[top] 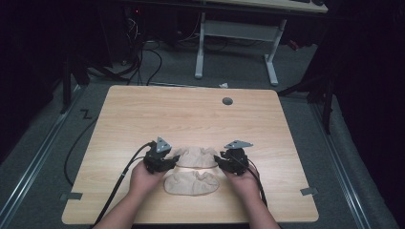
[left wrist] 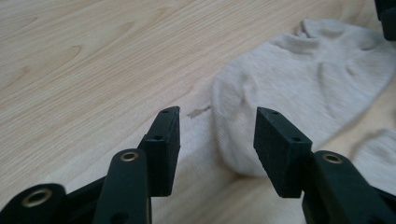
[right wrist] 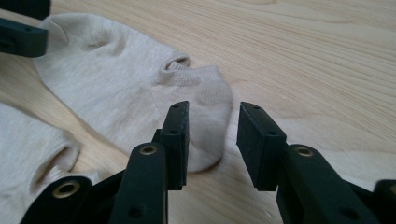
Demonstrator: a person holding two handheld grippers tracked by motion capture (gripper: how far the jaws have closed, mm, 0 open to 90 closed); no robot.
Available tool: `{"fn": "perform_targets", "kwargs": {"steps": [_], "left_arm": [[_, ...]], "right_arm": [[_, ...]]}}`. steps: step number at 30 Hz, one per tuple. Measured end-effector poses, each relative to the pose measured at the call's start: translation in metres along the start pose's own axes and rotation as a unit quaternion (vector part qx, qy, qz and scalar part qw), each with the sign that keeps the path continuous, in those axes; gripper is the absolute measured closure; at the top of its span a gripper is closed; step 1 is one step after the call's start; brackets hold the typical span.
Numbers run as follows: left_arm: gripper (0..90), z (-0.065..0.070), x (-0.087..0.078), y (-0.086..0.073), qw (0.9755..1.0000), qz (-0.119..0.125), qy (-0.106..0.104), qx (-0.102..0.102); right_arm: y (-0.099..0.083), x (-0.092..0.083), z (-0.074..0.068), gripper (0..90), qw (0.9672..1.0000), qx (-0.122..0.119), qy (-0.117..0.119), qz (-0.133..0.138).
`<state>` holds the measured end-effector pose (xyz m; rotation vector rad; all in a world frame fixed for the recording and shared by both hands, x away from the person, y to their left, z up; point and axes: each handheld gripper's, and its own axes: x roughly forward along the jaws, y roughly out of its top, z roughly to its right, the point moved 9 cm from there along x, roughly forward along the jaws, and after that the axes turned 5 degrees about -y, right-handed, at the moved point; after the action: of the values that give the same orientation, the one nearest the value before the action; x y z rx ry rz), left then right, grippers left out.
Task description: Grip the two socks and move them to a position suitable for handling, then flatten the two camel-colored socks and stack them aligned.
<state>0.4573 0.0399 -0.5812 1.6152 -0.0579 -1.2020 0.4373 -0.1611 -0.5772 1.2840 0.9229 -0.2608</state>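
Beige far sock [top: 195, 157] lying flat, rumpled, ribbed cuff, near sock [top: 192, 183] alongside

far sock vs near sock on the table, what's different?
The far sock lies between the left gripper and the right gripper; the near sock lies closer to the person, between the hands. The far sock's ends sit at the open jaws; nothing reaches for the near sock. Both are beige, lie flat on the table, and neither is gripped.

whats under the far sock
The far sock lies flat on the bare wooden table, apart from the near sock. Whether anything lies beneath it is hidden by the cloth.
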Motion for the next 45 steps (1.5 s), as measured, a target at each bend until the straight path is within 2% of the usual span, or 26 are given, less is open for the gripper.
{"fn": "perform_targets", "kwargs": {"steps": [2, 3, 4, 7, 9, 11, 14, 15, 18, 19, 20, 21, 22, 24, 28, 30, 33, 36, 41, 42, 45], "left_arm": [[52.0, -0.001, 0.002, -0.001, 1.0000, -0.002, -0.002, -0.005], [55.0, -0.002, 0.003, -0.001, 1.0000, -0.002, -0.003, -0.009], [55.0, -0.002, 0.004, -0.002, 0.9999, -0.006, -0.003, -0.011], [62.7, -0.003, 0.006, -0.006, 0.9997, -0.012, -0.005, -0.022], [65.1, -0.001, 0.006, -0.006, 0.9998, -0.010, -0.008, -0.018], [73.4, 0.002, 0.006, -0.007, 0.9999, -0.005, -0.015, -0.006], [83.6, 0.005, 0.007, -0.007, 0.9997, -0.003, -0.023, -0.009], [85.8, 0.007, 0.006, -0.007, 0.9998, -0.003, -0.020, -0.004], [86.3, 0.008, 0.005, -0.006, 0.9998, -0.003, -0.021, -0.004], [86.5, 0.009, 0.001, -0.005, 0.9998, 0.003, -0.020, -0.006], [86.5, 0.009, 0.001, -0.005, 0.9998, 0.003, -0.020, -0.006], [86.5, 0.009, -0.004, -0.002, 0.9997, 0.018, -0.017, -0.009], [86.5, 0.009, -0.004, -0.002, 0.9997, 0.018, -0.017, -0.009], [86.5, 0.009, -0.010, 0.000, 0.9995, 0.026, -0.016, -0.006], [86.5, 0.010, -0.018, 0.005, 0.9992, 0.037, -0.016, -0.005], [86.5, 0.011, -0.020, 0.007, 0.9990, 0.041, -0.015, -0.005], [86.5, 0.015, -0.028, 0.009, 0.9988, 0.045, -0.015, 0.007], [86.5, 0.018, -0.033, 0.008, 0.9987, 0.047, -0.016, 0.010], [86.5, 0.026, -0.053, 0.007, 0.9980, 0.055, -0.026, 0.016], [86.5, 0.026, -0.053, 0.007, 0.9980, 0.055, -0.026, 0.016], [86.5, 0.035, -0.064, 0.003, 0.9976, 0.054, -0.039, 0.020]], "right_arm": [[-0.001, 0.003, 0.000, 62.0, 1.0000, 0.004, -0.002, -0.006], [-0.002, 0.008, -0.001, 61.9, 0.9998, 0.006, 0.007, -0.019], [-0.002, 0.008, -0.001, 61.9, 0.9998, 0.006, 0.007, -0.019], [-0.004, 0.012, -0.002, 63.8, 0.9996, 0.001, 0.009, -0.025], [-0.004, 0.012, -0.003, 65.1, 0.9996, -0.005, 0.008, -0.026], [-0.005, 0.010, -0.006, 69.6, 0.9994, -0.013, 0.006, -0.032], [-0.006, 0.008, -0.008, 72.9, 0.9992, -0.014, 0.005, -0.037], [-0.007, 0.008, -0.010, 80.3, 0.9991, -0.020, 0.004, -0.037], [-0.006, 0.008, -0.013, 84.8, 0.9989, -0.026, 0.007, -0.038], [-0.006, 0.006, -0.017, 85.4, 0.9987, -0.028, 0.017, -0.040], [-0.006, 0.006, -0.017, 85.4, 0.9987, -0.028, 0.017, -0.040], [-0.002, 0.002, -0.017, 85.6, 0.9991, -0.027, 0.020, -0.027], [-0.002, 0.002, -0.017, 85.6, 0.9991, -0.027, 0.020, -0.027], [0.004, -0.004, -0.018, 85.6, 0.9996, -0.023, 0.016, -0.003], [0.010, -0.009, -0.020, 85.6, 0.9994, -0.027, 0.012, 0.018], [0.011, -0.010, -0.020, 85.6, 0.9993, -0.029, 0.010, 0.022], [0.012, -0.018, -0.023, 85.6, 0.9988, -0.036, 0.001, 0.032], [0.013, -0.022, -0.025, 85.6, 0.9984, -0.043, 0.002, 0.038], [0.009, -0.036, -0.032, 85.6, 0.9972, -0.055, 0.005, 0.051], [0.009, -0.036, -0.032, 85.6, 0.9972, -0.055, 0.005, 0.051], [0.008, -0.048, -0.035, 85.5, 0.9964, -0.057, 0.010, 0.062]]}}
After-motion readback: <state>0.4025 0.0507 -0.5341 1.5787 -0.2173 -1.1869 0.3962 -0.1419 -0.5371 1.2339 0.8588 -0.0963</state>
